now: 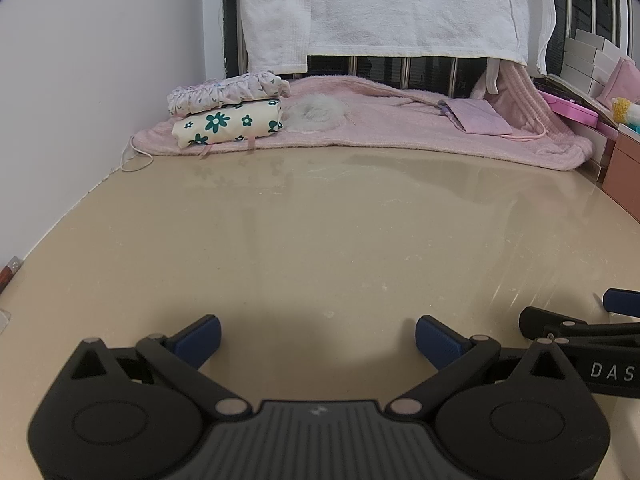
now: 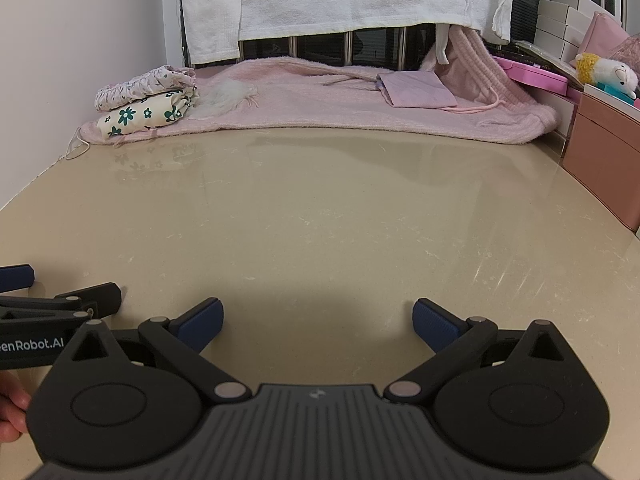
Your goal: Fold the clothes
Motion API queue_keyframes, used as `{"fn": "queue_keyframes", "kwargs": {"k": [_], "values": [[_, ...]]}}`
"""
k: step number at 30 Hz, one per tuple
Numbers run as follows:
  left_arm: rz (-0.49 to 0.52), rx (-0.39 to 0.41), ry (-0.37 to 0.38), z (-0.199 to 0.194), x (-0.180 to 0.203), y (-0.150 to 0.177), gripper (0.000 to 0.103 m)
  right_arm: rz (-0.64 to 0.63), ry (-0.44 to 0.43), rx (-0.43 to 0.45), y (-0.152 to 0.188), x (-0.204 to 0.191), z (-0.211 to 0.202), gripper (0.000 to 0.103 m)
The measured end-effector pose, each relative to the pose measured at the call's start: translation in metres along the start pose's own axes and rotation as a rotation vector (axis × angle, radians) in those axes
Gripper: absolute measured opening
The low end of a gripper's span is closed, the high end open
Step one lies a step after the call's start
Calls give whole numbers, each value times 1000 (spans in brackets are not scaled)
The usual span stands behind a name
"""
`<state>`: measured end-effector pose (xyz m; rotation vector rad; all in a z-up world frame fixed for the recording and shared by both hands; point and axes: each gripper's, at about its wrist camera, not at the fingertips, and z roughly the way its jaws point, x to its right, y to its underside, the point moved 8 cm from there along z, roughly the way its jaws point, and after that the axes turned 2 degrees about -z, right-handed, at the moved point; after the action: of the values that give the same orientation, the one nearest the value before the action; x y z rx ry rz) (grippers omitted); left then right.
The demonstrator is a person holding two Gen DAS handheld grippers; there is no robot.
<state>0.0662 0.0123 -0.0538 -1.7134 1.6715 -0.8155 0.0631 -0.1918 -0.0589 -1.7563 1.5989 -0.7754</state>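
Two folded garments are stacked at the far left: a cream one with green flowers [image 1: 228,122] [image 2: 146,116] under a ruffled pale floral one [image 1: 228,90] [image 2: 144,82]. They lie on a pink fuzzy garment [image 1: 380,124] [image 2: 340,96] spread across the back of the beige tabletop [image 1: 320,240] [image 2: 320,220]. My left gripper [image 1: 318,338] is open and empty over bare table near the front. My right gripper [image 2: 316,322] is open and empty beside it. Each gripper shows at the edge of the other's view.
White towels [image 1: 400,4] hang over a railing at the back. A folded pink cloth [image 1: 478,116] and a white fluffy pompom [image 1: 316,112] lie on the pink garment. Pink boxes [image 2: 604,140], white boxes and a plush toy [image 2: 608,72] stand at the right. A wall runs along the left.
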Motion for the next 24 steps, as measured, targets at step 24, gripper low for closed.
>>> {"fn": "queue_keyframes", "kwargs": {"k": [24], "values": [[1,0,-1,3,-2,-1,103,0,0,0,0,1,0,102]]}}
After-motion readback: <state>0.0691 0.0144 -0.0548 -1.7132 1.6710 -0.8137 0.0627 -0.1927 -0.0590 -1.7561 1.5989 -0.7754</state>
